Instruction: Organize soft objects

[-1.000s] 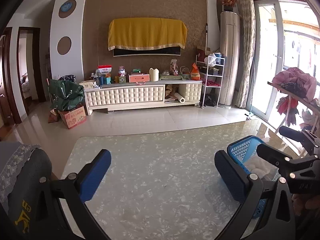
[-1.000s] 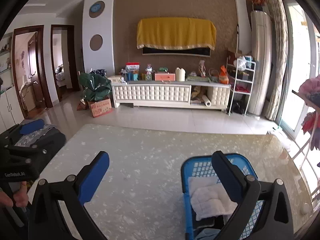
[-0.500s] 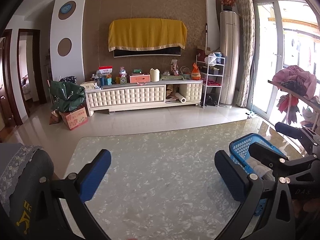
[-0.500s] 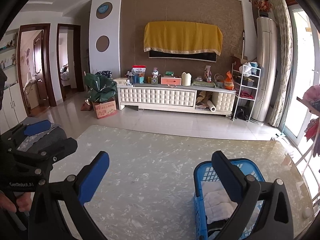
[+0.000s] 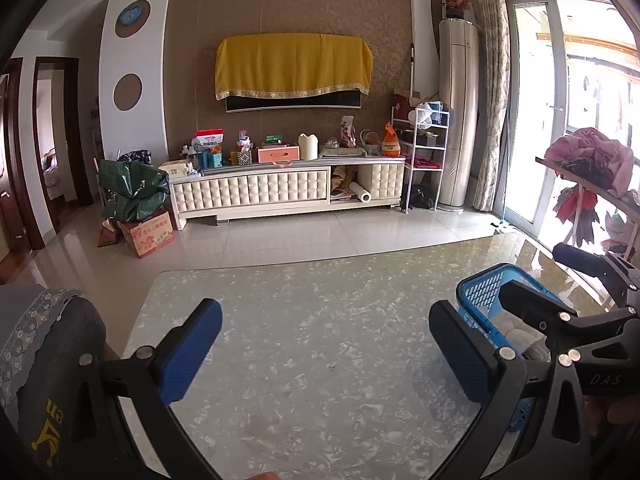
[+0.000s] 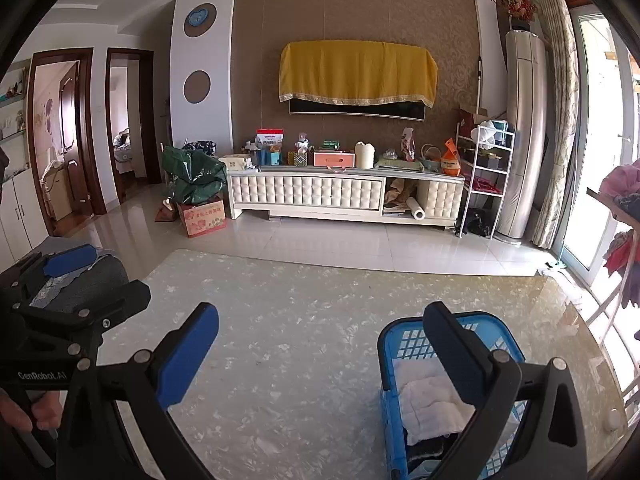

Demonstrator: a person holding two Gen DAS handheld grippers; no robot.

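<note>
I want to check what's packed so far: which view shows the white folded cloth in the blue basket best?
The right wrist view: the white cloth lies mostly unobstructed inside the blue basket. In the left wrist view only a sliver shows behind the right gripper.

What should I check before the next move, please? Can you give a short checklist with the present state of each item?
1. Left gripper free: ok, jaws wide open, nothing between them.
2. Right gripper free: ok, jaws wide open, nothing held.
3. Blue basket upright on the marble table: ok, it stands near the table's right side.
4. White cloth inside the basket: ok, it lies folded inside.
5. Other soft things left on the table: none seen on the visible part; cannot tell for what lies below the cameras.
6. Dark item under the white cloth: cannot tell what it is, mostly hidden.
</note>
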